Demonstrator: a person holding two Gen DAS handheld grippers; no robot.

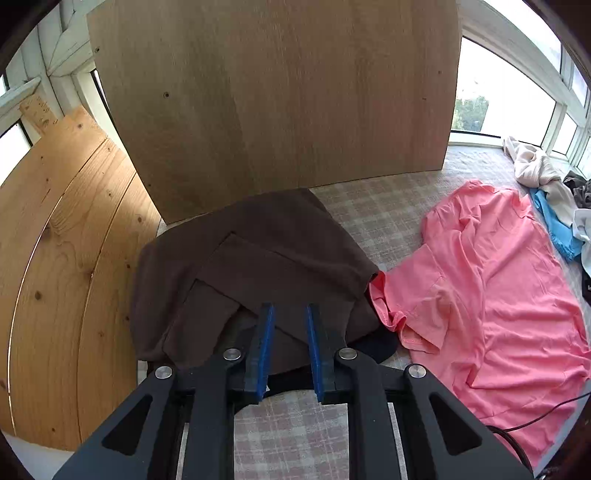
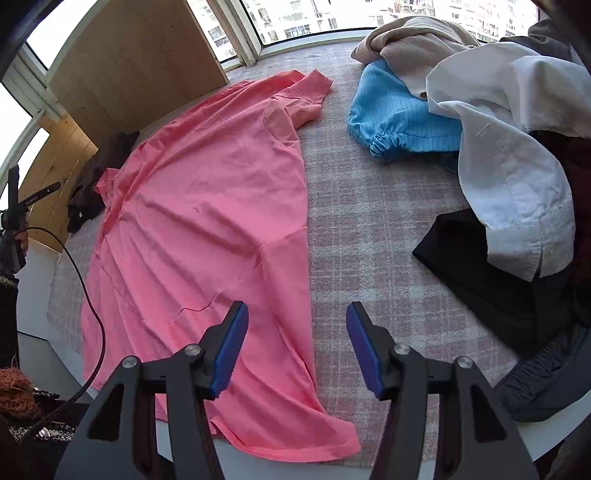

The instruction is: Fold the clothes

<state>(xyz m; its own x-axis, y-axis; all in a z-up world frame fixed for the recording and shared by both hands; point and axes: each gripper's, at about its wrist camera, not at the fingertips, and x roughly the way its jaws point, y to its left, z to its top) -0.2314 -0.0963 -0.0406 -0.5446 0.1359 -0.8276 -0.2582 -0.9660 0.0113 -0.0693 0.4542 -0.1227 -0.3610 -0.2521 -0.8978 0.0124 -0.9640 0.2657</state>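
Plaid cloth [image 2: 369,229], wooden boards [image 1: 273,92]; windows [image 2: 295,18]

Looks like a home: bay windows [image 2: 295,22] ahead of the claw, plaid bedding [image 2: 369,221] under it, clothes pile [image 2: 498,110] to its right.

Matt brown cloth garment [image 1: 258,236], smooth pink shirt [image 2: 207,206], grainy wooden board [image 1: 273,92], possibly woven checked cover [image 2: 369,221]

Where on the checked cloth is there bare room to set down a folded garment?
The widest bare strip runs between the pink shirt and the clothes pile: blue garment, white shirt, black garment. A smaller patch lies between the folded brown garment, the pink shirt and the wooden board. The right edge is crowded.
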